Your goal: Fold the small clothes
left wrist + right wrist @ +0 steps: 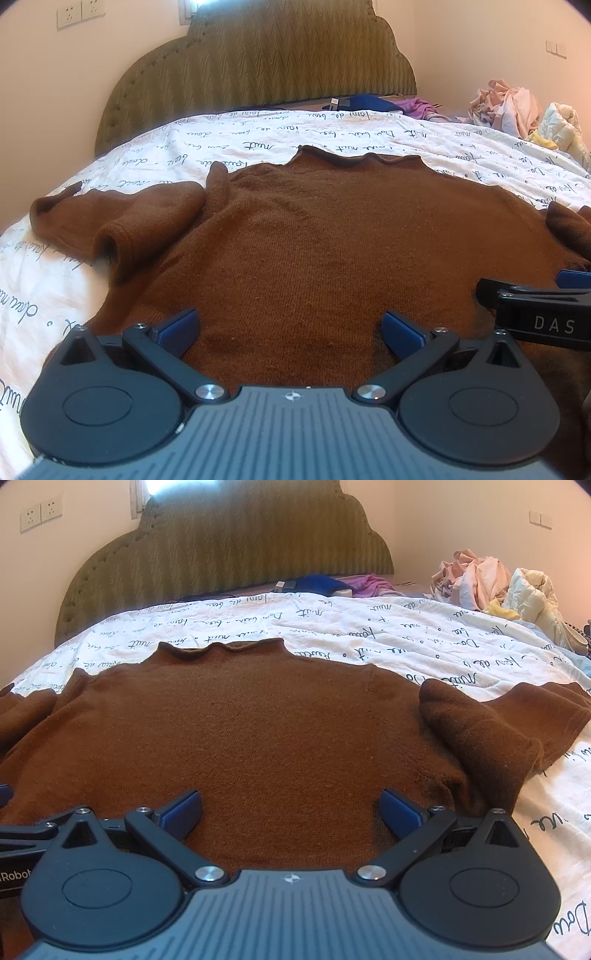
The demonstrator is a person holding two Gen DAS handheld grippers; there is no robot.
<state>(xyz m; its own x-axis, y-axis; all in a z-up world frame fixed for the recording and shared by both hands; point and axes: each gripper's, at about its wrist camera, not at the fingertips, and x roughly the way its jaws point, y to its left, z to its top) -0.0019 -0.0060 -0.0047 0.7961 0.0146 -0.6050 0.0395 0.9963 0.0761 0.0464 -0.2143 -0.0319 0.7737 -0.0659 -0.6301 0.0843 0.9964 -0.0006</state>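
Both grippers gape wide over a flat brown sweater, sleeves bunched.

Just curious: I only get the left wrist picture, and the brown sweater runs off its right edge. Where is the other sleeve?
Observer: The right sleeve lies out to the side on the quilt. It is bunched and doubled on itself, not folded over the body of the sweater.
Operator: A black gripper pokes in at my right edge. Is it holding anything?
Observer: No. The right gripper is open, its fingers spread wide over the lower part of the sweater with nothing between them.
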